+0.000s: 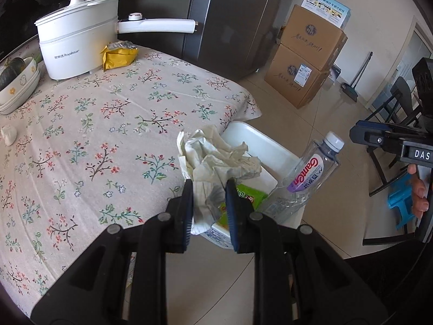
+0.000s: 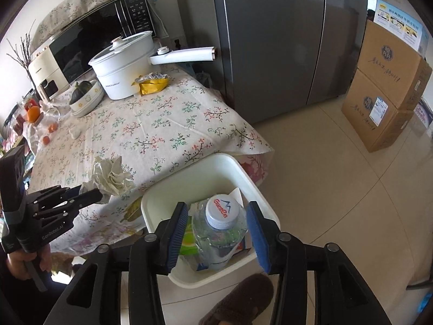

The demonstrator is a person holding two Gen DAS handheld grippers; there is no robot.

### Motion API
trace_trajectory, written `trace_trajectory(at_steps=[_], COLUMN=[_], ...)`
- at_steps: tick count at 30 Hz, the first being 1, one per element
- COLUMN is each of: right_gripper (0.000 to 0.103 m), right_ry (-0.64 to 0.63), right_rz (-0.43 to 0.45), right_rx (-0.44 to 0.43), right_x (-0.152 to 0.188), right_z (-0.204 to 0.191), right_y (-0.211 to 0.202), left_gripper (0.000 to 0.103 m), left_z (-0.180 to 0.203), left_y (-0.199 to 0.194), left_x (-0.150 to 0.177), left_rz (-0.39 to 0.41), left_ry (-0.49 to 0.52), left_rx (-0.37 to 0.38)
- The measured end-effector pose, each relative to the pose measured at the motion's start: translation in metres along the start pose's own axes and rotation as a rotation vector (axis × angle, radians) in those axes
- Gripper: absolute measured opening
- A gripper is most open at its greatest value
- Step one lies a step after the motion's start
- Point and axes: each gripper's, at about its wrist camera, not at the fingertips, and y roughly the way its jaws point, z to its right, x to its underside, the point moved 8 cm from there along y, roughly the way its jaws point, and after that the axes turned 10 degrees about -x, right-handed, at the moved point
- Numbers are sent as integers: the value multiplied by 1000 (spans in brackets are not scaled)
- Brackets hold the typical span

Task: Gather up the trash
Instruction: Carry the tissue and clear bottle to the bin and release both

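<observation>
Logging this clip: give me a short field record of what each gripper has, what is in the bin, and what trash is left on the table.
left gripper: shut on crumpled paper, held at the table edge next to the bin
right gripper: jaws apart, plastic bottle between them over the bin, pads not pressing
bin: white, on the floor beside the table; green packet inside
left on table: yellow wrapper beside the white pot

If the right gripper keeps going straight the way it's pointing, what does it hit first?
Most likely the plastic bottle, which sits between the right gripper's opened pads, with the white bin below it.
</observation>
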Motion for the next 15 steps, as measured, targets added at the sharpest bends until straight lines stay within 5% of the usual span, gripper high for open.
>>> trace_trajectory(at_steps=[15], right_gripper=[61], right_ry=[40], right_rz=[-6], right_rx=[21], right_x=[6], right_z=[16], right_y=[-2], left_gripper=[26], left_z=[35], left_y=[28], left_x=[5], left_rz=[-27], left_ry=[92], left_rx=[24])
